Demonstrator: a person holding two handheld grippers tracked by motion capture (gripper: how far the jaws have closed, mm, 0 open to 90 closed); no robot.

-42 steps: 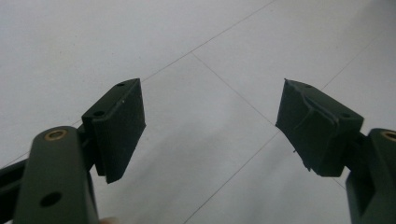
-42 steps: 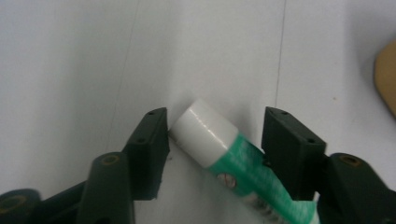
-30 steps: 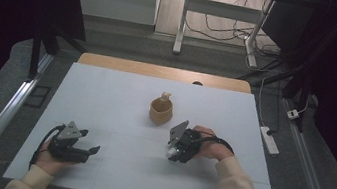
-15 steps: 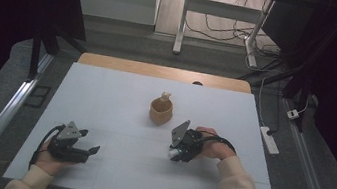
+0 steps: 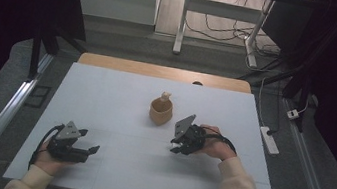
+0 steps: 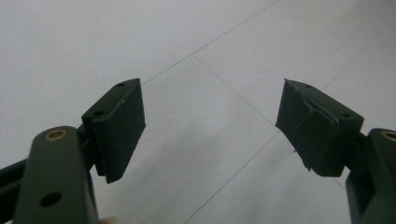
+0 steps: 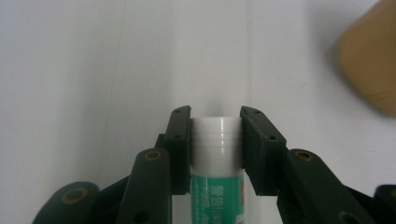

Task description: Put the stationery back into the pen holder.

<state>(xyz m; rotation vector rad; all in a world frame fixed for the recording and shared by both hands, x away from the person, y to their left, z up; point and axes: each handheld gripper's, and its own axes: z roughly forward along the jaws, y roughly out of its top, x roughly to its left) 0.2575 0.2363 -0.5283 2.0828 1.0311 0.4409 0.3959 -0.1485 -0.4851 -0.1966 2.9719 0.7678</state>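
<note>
Right gripper view tells the most: the right gripper (image 7: 215, 140) has its two black jaws pressed against the white cap end of a glue stick (image 7: 217, 163) — a white tube with a green printed label lower down, running from the bottom centre of the frame up between the pads. The jaws have just been closing, and the stick is now clamped between them. At the upper right edge of that frame sits a blurred tan pot (image 7: 369, 70), apart from the stick. From the high view, the right gripper (image 5: 180, 144) is right of centre over the white table (image 5: 120, 97), held by a hand in a cream sleeve, with the tan pot (image 5: 160, 111) just up and left of it, something pale poking out of its top. The left gripper (image 5: 89, 151) rests near the lower left of the table — its jaws stand wide apart in the left gripper view (image 6: 210, 126), nothing but bare table between them.
</note>
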